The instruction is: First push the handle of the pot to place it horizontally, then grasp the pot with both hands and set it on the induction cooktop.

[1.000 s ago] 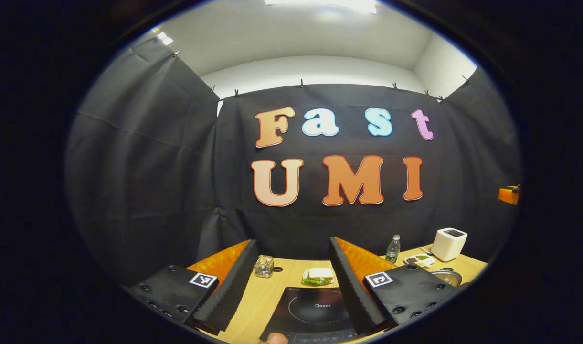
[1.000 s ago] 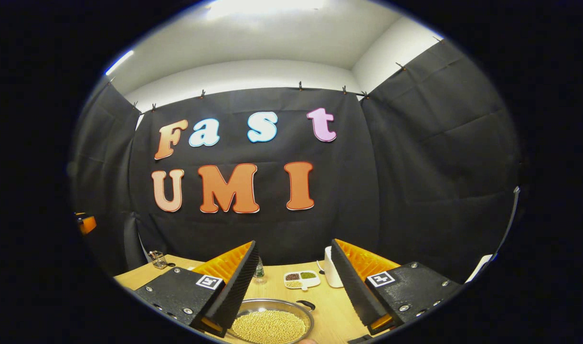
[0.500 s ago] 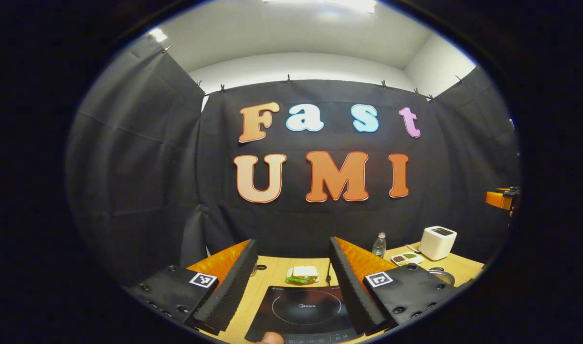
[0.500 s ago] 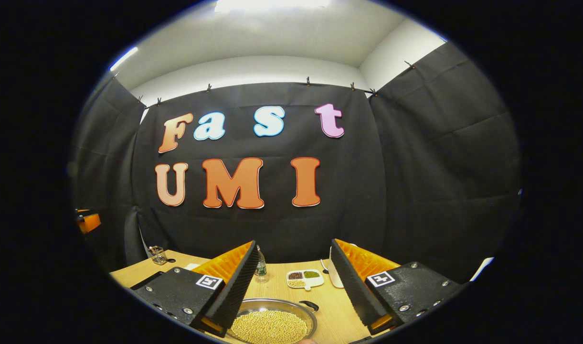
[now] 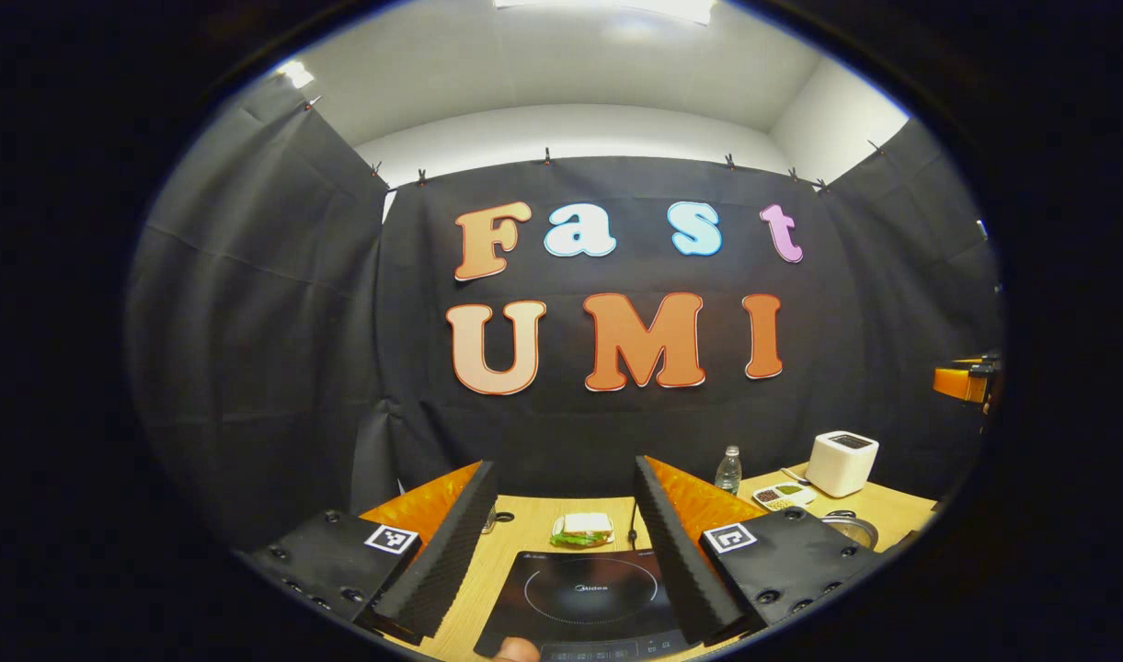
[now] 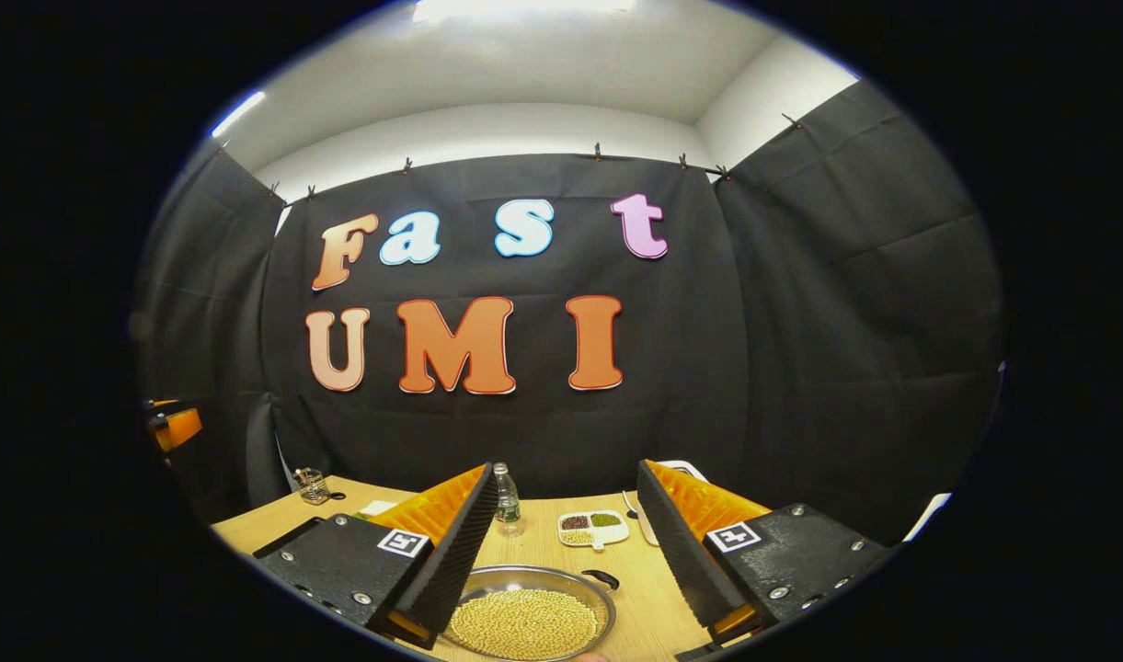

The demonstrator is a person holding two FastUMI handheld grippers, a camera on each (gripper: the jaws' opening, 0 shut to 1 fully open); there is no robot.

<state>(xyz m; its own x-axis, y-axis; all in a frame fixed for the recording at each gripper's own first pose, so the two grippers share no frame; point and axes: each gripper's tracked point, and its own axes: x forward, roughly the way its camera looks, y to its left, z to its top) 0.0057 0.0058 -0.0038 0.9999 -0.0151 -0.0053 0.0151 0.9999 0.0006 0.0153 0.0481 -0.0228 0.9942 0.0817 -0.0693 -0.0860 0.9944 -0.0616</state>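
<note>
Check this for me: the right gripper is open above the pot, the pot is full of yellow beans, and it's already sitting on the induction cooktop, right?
Not quite. In the right gripper view the pot sits on the wooden table, not on the induction cooktop, which lies bare in the left gripper view. The rest holds: the right gripper is open above the bean-filled pot.

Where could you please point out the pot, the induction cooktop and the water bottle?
pot [image 6: 524, 622], right gripper view, on the beans inside.
induction cooktop [image 5: 590, 593], left gripper view, glass top.
water bottle [image 6: 507, 501], right gripper view, its body.
</note>
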